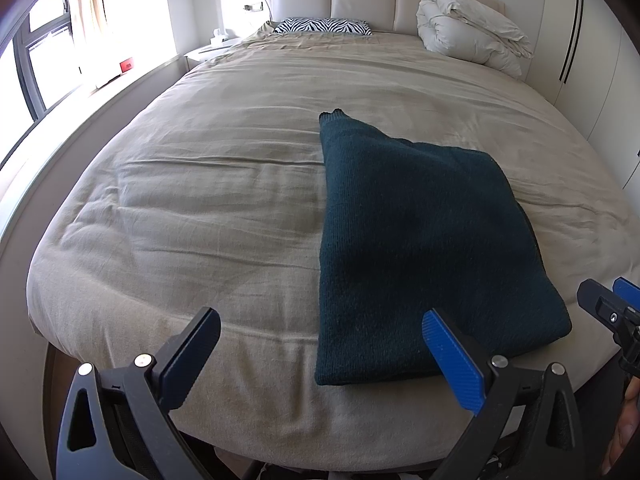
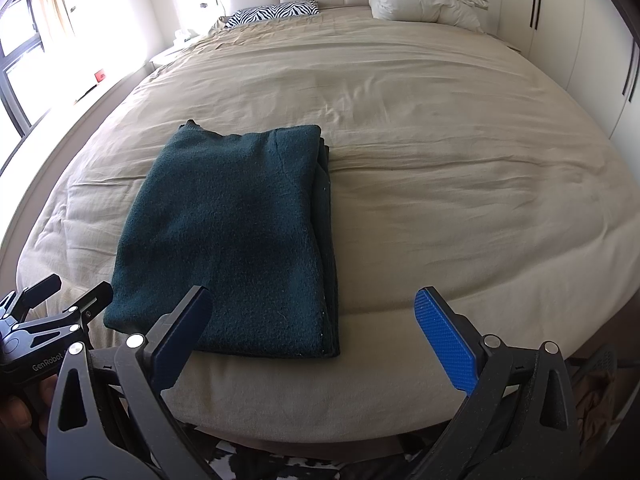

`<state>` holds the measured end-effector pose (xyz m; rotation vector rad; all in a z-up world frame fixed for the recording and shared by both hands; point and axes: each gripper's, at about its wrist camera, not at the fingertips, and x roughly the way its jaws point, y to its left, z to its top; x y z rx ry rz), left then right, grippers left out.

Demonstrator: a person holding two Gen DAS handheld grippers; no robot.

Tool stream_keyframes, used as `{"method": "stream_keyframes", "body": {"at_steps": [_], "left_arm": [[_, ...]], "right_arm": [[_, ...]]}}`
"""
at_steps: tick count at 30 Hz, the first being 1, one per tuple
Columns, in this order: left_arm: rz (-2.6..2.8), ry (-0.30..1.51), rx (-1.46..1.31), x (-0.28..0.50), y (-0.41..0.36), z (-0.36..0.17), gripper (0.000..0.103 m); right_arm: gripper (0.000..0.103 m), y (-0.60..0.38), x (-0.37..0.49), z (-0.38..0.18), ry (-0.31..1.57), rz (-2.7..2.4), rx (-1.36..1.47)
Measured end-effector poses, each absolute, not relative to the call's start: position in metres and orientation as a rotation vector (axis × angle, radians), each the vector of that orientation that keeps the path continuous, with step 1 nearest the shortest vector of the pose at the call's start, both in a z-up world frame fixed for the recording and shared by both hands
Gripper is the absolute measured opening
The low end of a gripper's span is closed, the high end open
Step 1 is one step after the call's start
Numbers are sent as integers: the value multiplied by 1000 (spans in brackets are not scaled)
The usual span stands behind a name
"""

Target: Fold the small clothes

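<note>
hovering wide open at the near edge of the bed, the left gripper [image 1: 320, 350] is holding nothing; its dark finger is sitting over bare cover and its blue pad [image 1: 454, 364] is overlapping the near hem of the dark green knitted sweater [image 1: 416, 248], whether touching it or just above i cannot tell. the right gripper [image 2: 314, 336] is likewise gaping and empty, its dark finger [image 2: 182, 336] lying over the sweater's near edge and its blue pad over bare cover to the right of the garment.

the sweater is lying just ahead of both grippers, between them, already folded lengthwise into a long stacked rectangle, with layered edges showing along its right side in the right wrist view and a small cuff or corner poking out at the far end.

judging from this, the lengthwise folds are looking done and the crosswise fold is in hand. the next move is calling for both grippers to be closing on the two near corners, catching every layer, then carrying the near end away toward the far end.

beyond it, the beige bed cover [image 1: 200, 184] is stretching away to a zebra-print pillow [image 1: 324, 26] and a rolled white duvet [image 1: 468, 28].
</note>
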<state>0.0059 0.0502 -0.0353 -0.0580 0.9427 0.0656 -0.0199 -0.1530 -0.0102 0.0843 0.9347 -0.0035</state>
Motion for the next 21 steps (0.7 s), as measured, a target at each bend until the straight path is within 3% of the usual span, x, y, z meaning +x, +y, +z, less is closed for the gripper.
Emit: {"method": "stream_keyframes", "body": {"at_steps": [21], "left_arm": [[65, 947, -61, 7, 51, -36, 103]], "right_arm": [[103, -154, -20, -12, 940, -1, 88]]}}
